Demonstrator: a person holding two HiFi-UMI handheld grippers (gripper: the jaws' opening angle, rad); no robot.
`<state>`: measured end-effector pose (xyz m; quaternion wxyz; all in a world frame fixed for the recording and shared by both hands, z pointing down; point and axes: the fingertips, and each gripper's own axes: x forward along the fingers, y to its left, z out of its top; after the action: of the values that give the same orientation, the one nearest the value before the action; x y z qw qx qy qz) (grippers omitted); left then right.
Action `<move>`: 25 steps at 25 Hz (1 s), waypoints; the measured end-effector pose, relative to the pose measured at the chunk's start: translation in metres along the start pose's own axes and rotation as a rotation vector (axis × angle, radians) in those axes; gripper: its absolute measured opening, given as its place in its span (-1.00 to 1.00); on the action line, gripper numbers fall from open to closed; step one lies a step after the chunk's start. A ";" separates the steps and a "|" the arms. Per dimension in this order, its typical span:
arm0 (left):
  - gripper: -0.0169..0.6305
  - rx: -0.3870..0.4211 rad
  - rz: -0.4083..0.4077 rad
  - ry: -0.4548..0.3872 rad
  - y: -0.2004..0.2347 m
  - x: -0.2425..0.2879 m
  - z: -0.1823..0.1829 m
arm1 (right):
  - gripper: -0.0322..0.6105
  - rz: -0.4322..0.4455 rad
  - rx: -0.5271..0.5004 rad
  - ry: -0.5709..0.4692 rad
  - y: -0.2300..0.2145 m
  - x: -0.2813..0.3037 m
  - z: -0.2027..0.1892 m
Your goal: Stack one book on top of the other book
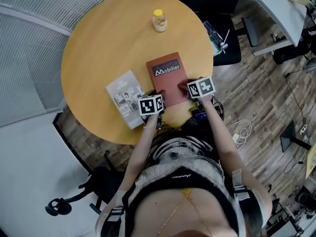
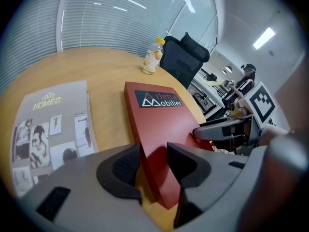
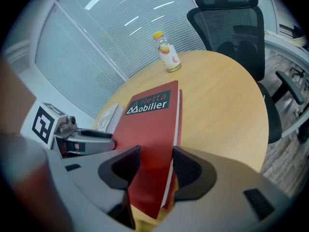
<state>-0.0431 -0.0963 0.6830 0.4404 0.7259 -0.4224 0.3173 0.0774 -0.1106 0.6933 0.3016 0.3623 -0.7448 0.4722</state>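
A red book (image 1: 168,75) titled "Mobilier" lies at the near side of the round wooden table (image 1: 108,43). Just left of it lies a grey "HOMES" book (image 1: 124,98), flat on the table. My left gripper (image 1: 159,99) is shut on the red book's near left corner, and in the left gripper view the red book (image 2: 164,120) runs between its pads (image 2: 123,166). My right gripper (image 1: 185,89) is shut on the near right corner; the red book (image 3: 152,124) sits tilted between the jaws. The grey book (image 2: 48,124) is untouched.
A small yellow-capped bottle (image 1: 159,20) stands at the table's far side. A black office chair (image 3: 231,23) is behind the table on the right. Another dark chair (image 1: 94,186) stands on the floor at the near left.
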 end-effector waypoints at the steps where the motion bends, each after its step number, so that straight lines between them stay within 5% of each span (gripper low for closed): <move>1: -0.41 0.000 0.000 0.000 0.000 0.000 0.000 | -0.25 0.002 0.002 0.000 0.000 0.000 0.000; 16: -0.44 -0.039 0.011 0.001 -0.002 -0.008 -0.001 | -0.25 -0.039 -0.003 0.046 0.005 -0.008 0.000; 25: -0.45 -0.066 0.026 -0.072 -0.018 -0.028 0.010 | -0.25 -0.041 -0.075 0.015 0.017 -0.039 0.016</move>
<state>-0.0387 -0.0911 0.6489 0.4444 0.7165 -0.4574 0.2825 0.0833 -0.1109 0.6484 0.3304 0.3623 -0.7521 0.4404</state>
